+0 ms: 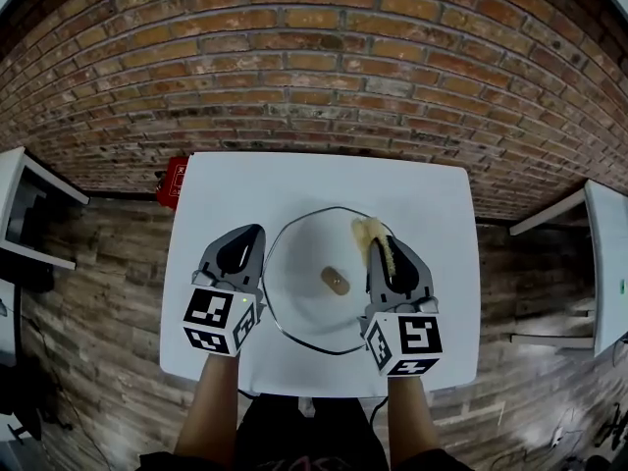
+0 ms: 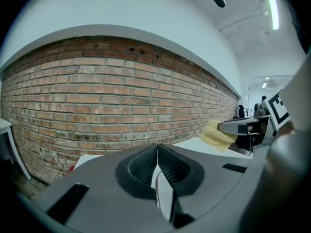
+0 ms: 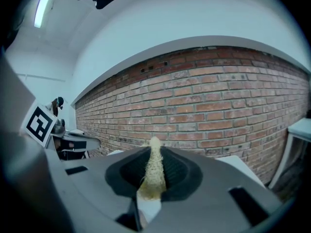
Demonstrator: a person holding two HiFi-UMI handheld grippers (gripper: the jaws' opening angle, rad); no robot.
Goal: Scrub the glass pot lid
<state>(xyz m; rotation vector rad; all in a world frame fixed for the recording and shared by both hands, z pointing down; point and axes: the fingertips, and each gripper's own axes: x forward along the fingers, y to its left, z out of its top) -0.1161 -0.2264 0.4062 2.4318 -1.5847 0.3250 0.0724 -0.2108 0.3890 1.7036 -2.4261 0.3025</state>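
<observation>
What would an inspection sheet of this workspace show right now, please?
Surface: white table, lid on it.
Job's things: glass pot lid lying flat mid-table, knob up; yellow scrubber in the right gripper.
Clutter: nothing seen.
Grippers: left gripper left of the lid, jaws together, empty; right gripper over the lid's right side, jaws shut on the scrubber.
Cables: nothing seen clearly.
Surroundings: brick wall, wooden floor, red object by the table's far left corner, white furniture either side.

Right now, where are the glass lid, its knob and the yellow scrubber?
glass lid (image 1: 299, 263): head view, bare glass left of centre.
knob (image 1: 336, 281): head view, its top.
yellow scrubber (image 1: 370, 232): head view, its free front end.
</observation>
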